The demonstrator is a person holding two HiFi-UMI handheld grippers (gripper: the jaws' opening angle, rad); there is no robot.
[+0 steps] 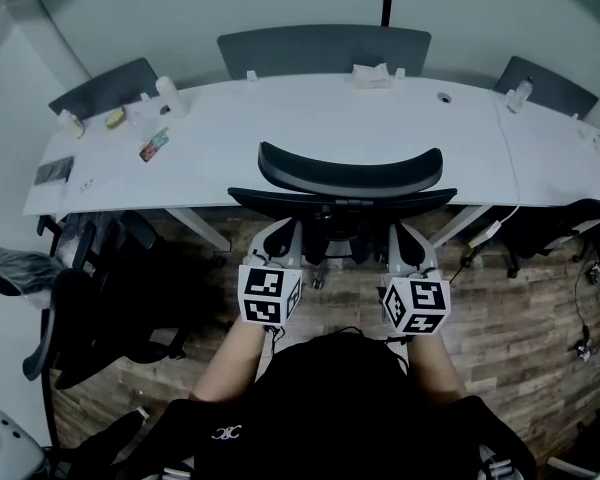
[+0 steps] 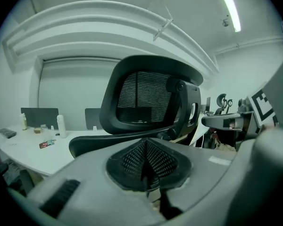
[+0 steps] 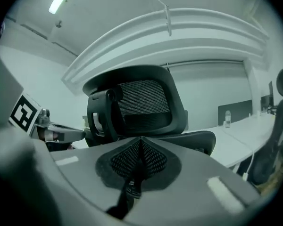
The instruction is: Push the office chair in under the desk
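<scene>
**Now at desk edge: both grippers behind chair back**

Far L, head view: second dark chair (image 1: pixel 85 303) parked off the desk's L end, on wood floor (image 1: pixel 525 308). Desk (image 1: pixel 380 128) white, long, curved. Its L part carries a white bottle (image 1: pixel 168 96), a small colourful packet (image 1: pixel 154 144) and a flat dark item (image 1: pixel 55 171). Grey partition panel (image 1: pixel 323 48) behind the desk.

L gripper (image 1: pixel 280 230): tips right at the rear of the chair back, L of centre; contact not clear from above. Its own view shows the mesh pads (image 2: pixel 132 161) pressed together, nothing between them, jaws closed.

Office chair (image 1: pixel 350 175): centre, facing the desk, back lined up w/ the desk's near edge, headrest overlapping the desktop as seen from above. Seat hidden below the back. From both gripper views the headrest mesh looms just past the jaws.

R gripper (image 1: pixel 408 233): mirrors the L one, tips at the rear of the back, R of centre. Pads (image 3: pixel 151 161) meet in one seam, closed, empty.

Far R: cables (image 1: pixel 585 308) lying on the floor below the desk's R end.
</scene>
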